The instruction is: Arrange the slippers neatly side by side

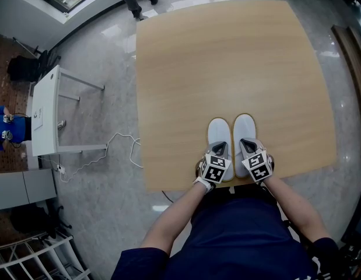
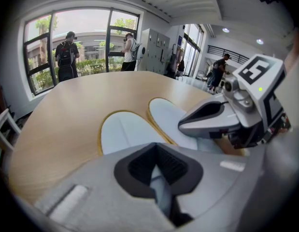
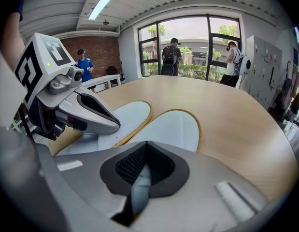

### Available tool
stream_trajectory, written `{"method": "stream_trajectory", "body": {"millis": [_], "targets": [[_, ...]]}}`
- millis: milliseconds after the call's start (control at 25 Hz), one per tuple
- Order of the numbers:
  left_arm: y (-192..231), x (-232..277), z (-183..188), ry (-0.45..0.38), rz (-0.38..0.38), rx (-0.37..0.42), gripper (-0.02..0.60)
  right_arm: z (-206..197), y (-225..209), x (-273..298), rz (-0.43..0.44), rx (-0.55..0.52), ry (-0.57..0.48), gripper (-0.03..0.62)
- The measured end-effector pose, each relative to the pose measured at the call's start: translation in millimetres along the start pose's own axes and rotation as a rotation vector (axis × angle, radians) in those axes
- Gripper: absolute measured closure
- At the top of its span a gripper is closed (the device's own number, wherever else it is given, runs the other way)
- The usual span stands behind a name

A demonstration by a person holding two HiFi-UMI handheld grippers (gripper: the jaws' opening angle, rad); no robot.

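Observation:
Two white slippers with yellow-edged soles lie side by side, toes pointing away, at the near edge of the wooden table. In the head view my left gripper sits on the heel of the left slipper. My right gripper sits on the heel of the right slipper. The left gripper view shows the left gripper shut, with pale slipper material pinched between its black pads. The right gripper is likewise shut on pale material of the right slipper. Both heels are hidden under the grippers.
The table's front edge runs just behind the heels. Bare tabletop stretches beyond the toes. A white desk and a loose cable are on the floor at left. Several people stand by the far windows.

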State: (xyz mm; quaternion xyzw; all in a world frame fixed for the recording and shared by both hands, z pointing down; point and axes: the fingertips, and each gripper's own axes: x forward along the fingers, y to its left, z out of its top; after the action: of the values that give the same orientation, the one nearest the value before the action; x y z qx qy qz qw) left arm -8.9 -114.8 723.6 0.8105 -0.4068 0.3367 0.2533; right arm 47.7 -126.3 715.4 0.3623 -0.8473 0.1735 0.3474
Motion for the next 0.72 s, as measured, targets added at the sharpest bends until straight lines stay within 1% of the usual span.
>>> {"method": "stream_trajectory", "body": {"millis": [280,480,520,600,680,720], "targets": [[-1,-2,1,0.002,0.001,0.006,0.577,2,1,-2,-0.001,-0.005,-0.002,0.583],[-3,0,1,0.020,0.011,0.037,0.577,-3,-1,1,0.025,0.037,0.016,0.583],[-2,0,2,0.028,0.012,0.051,0.577,-3,-1,1,0.031,0.044,0.023,0.583],[-2,-2,7,0.038,0.029,0.111,0.577,1,-1,-1,0.037,0.044,0.013,0.583],[-5,-11,23,0.000,0.049,0.168,0.577,15,-5,-12,0.027,0.060,-0.043,0.583],[-8,-18,34,-0.037,0.049,0.176,0.577,24,-9,-22,0.023,0.080,-0.080,0.583]]}}
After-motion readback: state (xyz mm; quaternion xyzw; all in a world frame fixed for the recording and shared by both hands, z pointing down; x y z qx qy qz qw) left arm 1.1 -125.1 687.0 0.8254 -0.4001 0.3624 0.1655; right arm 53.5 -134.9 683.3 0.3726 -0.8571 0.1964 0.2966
